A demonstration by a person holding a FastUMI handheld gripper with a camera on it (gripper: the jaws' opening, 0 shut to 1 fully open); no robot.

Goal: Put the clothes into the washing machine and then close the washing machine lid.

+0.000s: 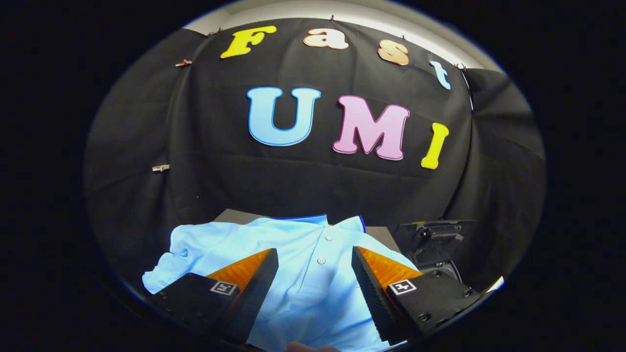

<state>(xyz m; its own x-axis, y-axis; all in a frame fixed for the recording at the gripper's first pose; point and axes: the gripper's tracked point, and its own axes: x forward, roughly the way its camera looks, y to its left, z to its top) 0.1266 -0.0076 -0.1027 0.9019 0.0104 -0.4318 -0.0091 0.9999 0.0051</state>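
Fingers come first from where I stand: the gripper (314,274) hangs over the shirt (313,274) with its jaws spread wide, holding nothing. Pale blue cloth shows between the two fingers and spreads beyond them on a dark surface, buttons and collar pointing away from the tool.

Going left to right: a sleeve bunches up beyond the left finger, the button placket runs up the gap between the fingers, and past the right finger sits a dark machine (435,239) with what looks like a raised lid. I take it for the washer, though too little of it shows to be sure.

What could go wrong, I judge: the shirt lies flat, so a pinch from this height may catch only one thin layer, and the cloth could slip out as it is lifted. A trailing sleeve could also drape over the washer's rim and later block the lid.

As for pose, the gripper tilts downward and forward, fingers aimed at the shirt's chest, seemingly just above the cloth; I cannot tell if they touch it.
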